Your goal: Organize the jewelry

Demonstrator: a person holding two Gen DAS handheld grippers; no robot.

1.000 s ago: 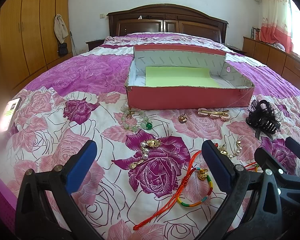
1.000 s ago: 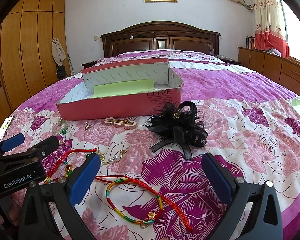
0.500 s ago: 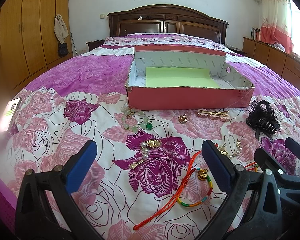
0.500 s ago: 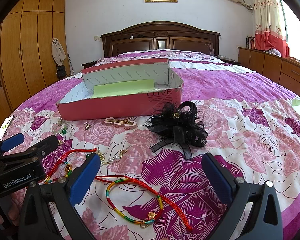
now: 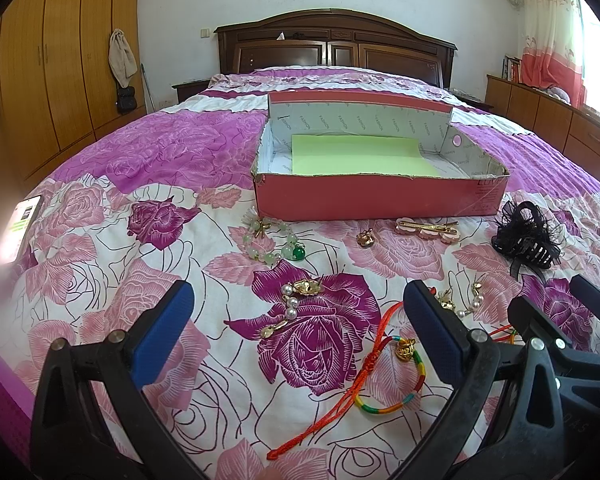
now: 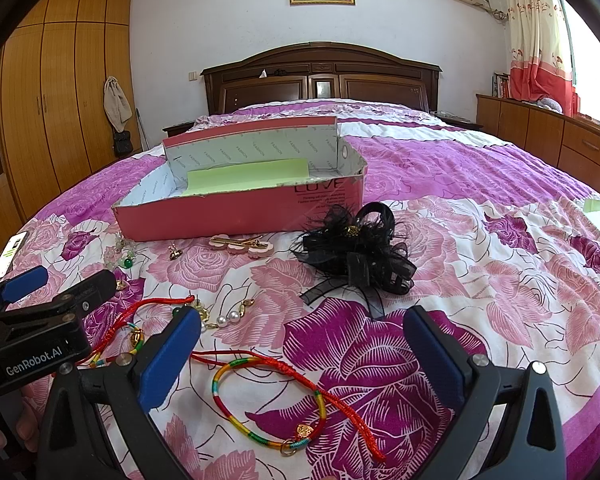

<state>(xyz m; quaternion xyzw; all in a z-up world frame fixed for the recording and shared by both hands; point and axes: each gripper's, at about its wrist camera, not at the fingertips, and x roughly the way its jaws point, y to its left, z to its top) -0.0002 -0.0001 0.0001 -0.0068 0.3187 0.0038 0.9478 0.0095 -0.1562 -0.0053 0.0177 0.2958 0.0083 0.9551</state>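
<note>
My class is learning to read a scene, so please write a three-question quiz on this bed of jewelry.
1. True or false: the open red cardboard box already holds jewelry.
2. Which lies nearest the right gripper? A) black feathered hair claw B) rainbow cord bracelet with gold charm C) pink-and-gold hair clip
3. Fill in: both the right gripper and the left gripper are ____.

Key: 1 false, only a green paper sheet; 2 B; 3 open.

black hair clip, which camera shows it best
Right wrist view: the black hair clip sits near centre, whole, with ribbons and gold middle clear. The left wrist view shows it small at the right edge, distorted.
</note>
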